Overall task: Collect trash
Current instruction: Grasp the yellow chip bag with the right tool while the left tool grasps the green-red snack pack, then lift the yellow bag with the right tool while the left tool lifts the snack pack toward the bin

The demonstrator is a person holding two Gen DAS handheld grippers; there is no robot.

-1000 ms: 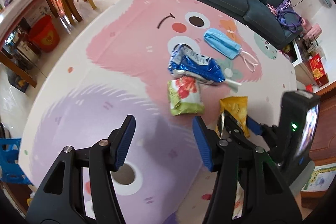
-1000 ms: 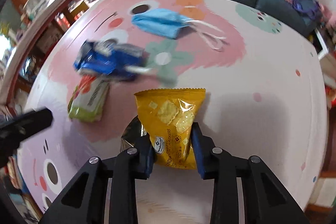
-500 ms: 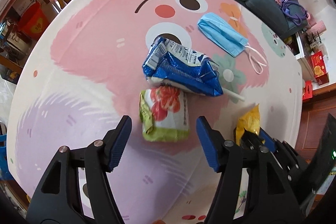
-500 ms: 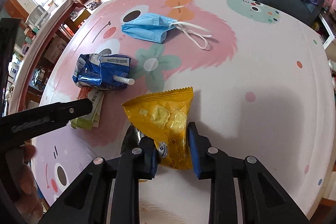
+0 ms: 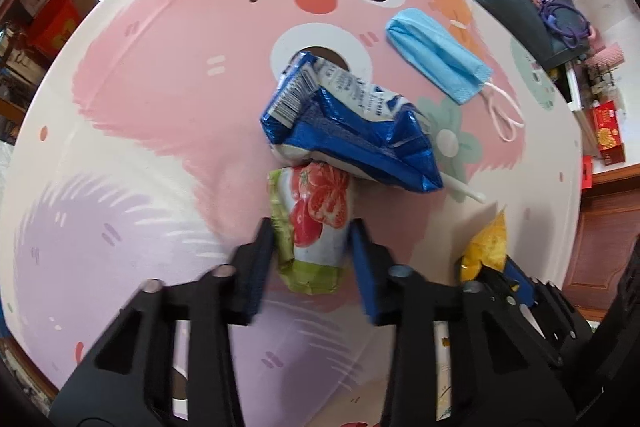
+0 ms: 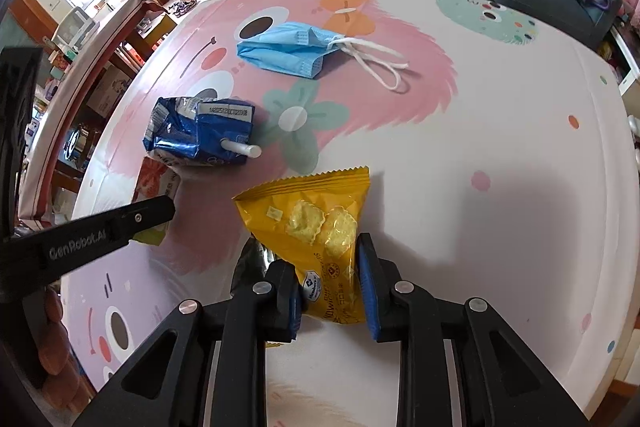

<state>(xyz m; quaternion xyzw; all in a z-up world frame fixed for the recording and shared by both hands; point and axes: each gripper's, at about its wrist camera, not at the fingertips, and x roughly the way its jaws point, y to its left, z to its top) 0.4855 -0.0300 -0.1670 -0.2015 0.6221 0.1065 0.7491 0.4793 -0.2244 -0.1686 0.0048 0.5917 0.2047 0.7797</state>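
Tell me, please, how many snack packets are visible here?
2: the green packet between the closing left jaws, partly under the blue carton; the yellow packet in the right jaws.

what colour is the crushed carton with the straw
Blue and white carton, clearest in the left wrist view.

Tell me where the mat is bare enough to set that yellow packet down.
Bare: the white stretch right of the yellow packet, below the mask's loops; also the lilac patch left of the left claw. Crowded: the middle, where the blue carton overlaps the green wrapper.

Green strawberry wrapper (image 5: pixel 316 223) lies tucked under the crumpled blue carton (image 5: pixel 352 131).
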